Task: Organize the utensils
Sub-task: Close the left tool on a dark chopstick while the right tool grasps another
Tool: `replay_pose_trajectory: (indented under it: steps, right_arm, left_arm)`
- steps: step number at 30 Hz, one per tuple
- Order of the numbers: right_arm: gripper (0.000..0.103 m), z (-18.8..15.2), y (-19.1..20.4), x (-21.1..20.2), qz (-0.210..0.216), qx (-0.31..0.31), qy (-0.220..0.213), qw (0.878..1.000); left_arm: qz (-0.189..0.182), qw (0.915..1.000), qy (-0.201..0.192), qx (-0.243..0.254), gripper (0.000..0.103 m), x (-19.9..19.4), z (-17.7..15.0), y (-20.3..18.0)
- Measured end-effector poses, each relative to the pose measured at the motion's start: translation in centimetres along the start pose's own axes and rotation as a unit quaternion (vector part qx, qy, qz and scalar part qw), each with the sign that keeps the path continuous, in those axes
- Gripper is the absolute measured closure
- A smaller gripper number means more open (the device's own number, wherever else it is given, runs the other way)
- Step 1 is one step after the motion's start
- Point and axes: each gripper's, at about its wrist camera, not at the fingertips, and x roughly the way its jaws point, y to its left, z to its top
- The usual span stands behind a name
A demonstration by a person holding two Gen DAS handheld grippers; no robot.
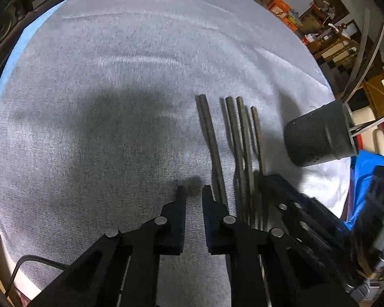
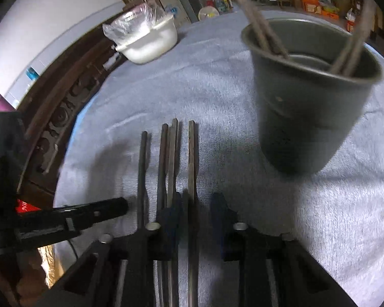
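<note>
My right gripper [image 2: 195, 199] is narrow around one thin grey metal utensil handle [image 2: 191, 158] — not clamped. Dark grey cup [image 2: 309, 107] at two o'clock. Closing could snag the neighbouring handle [image 2: 172, 158].

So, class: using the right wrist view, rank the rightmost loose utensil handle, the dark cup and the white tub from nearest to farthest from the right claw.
1. Rightmost loose utensil handle, between the right claw's fingers.
2. Dark cup, ahead right.
3. White tub, far left.
</note>
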Motion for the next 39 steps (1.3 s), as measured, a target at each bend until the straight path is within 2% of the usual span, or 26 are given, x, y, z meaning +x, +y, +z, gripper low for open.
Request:
replay_pose_trajectory:
  steps: [6, 15, 19, 29, 32, 39]
  right_arm:
    - [0.095, 0.8, 0.7, 0.8, -0.028, -0.014, 0.018, 0.999]
    - [0.095, -0.2, -1.8, -0.7, -0.028, 0.033, 0.036, 0.998]
    - [0.096, -0.7, -2.6, -1.3, -0.017, 0.050, 0.051, 0.997]
    - [0.095, -0.4, -2.6, -1.2, -0.014, 0.050, 0.056, 0.997]
    - [0.095, -0.3, -2.6, -1.1, -0.011, 0.052, 0.056, 0.997]
    - [0.094, -0.2, -2.8, -0.9, -0.005, 0.056, 0.063, 0.996]
  left_arm:
    - [-0.019, 0.9997, 0.002, -0.013, 0.090, -0.9, 1.0, 0.1]
    - [-0.005, 0.9984, 0.039, -0.041, 0.090, 1.2, 1.3, -0.8]
    - [0.002, 0.9978, 0.036, -0.055, 0.090, 1.6, 2.1, -0.9]
    - [-0.015, 0.9974, 0.031, -0.064, 0.088, 1.5, 3.0, -1.5]
    - [-0.011, 0.9978, 0.031, -0.059, 0.078, 1.7, 3.1, -2.0]
    - [-0.008, 0.9970, 0.040, -0.066, 0.078, 2.8, 3.0, -1.7]
